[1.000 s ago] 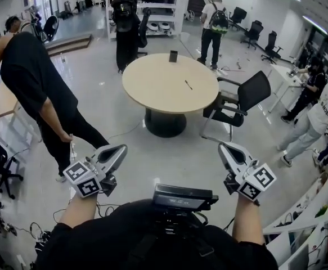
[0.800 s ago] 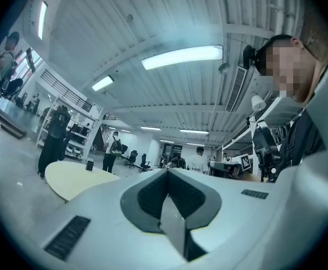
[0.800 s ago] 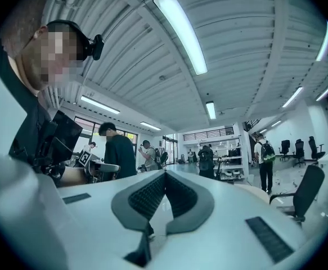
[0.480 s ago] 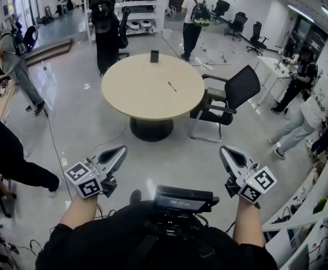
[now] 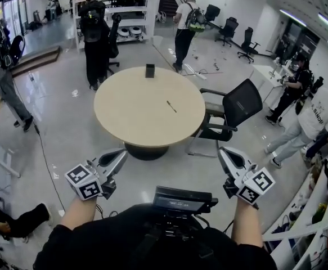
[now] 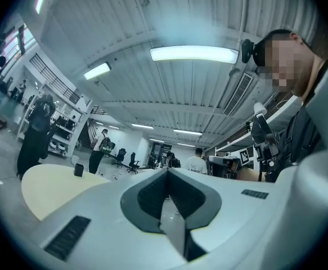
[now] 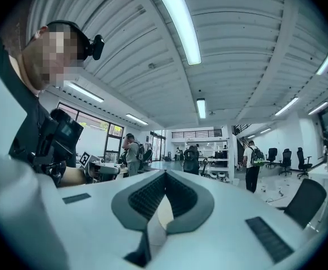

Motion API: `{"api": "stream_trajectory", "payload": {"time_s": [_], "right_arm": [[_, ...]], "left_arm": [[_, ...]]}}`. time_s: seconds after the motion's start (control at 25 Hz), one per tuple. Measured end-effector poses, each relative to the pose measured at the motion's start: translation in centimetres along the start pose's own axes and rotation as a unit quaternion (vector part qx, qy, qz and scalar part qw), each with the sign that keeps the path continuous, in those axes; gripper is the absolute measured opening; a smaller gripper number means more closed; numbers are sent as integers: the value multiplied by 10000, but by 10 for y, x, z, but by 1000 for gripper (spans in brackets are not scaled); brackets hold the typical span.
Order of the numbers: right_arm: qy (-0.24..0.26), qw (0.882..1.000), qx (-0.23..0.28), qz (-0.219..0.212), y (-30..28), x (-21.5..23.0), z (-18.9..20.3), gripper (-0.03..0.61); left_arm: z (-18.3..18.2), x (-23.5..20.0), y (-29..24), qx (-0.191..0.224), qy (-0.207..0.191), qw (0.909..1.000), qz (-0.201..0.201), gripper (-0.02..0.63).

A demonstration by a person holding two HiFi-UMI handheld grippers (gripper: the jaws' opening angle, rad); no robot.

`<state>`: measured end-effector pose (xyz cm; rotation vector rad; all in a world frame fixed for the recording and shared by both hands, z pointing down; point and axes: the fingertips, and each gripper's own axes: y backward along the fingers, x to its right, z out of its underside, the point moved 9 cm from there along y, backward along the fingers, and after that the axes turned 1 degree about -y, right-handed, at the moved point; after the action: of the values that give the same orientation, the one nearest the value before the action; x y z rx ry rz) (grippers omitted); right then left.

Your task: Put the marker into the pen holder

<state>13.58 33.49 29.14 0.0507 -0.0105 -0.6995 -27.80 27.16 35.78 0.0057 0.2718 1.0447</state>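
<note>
Forearms reach forward side by side, the left gripper and right gripper roughly level, each with jaws pressed together and empty. Ahead, the marker lies on the round table, well apart from the pen holder. An office chair stands at the table's right.

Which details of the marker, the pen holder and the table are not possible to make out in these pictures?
1. Marker: head view, too small and far; colour and cap unclear.
2. Pen holder: head view, too small; its inside is not visible.
3. Left gripper view: the left gripper's own body covers most of the table; no marker shows there.
4. Table foot: head view, mostly hidden under the tabletop.
</note>
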Motion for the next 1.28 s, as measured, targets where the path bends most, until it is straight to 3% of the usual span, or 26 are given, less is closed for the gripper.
{"api": "stream_trajectory", "payload": {"time_s": [0.28, 0.64, 0.88, 1.28], "right_arm": [[-30, 10000, -15, 31, -79, 32, 7, 5], [-169, 9998, -51, 80, -101, 107, 22, 3], [-272, 9993, 54, -252, -112, 202, 34, 3], [-321, 9949, 145, -943, -116, 383, 25, 5]], "left_arm": [[-16, -84, -23, -23, -12, 10000, 43, -5], [-6, -124, -79, -161, 65, 9998, -71, -5], [-1, -130, -146, -160, -93, 9988, -456, -5], [12, -117, -301, -107, -110, 9941, -1078, -4]]}}
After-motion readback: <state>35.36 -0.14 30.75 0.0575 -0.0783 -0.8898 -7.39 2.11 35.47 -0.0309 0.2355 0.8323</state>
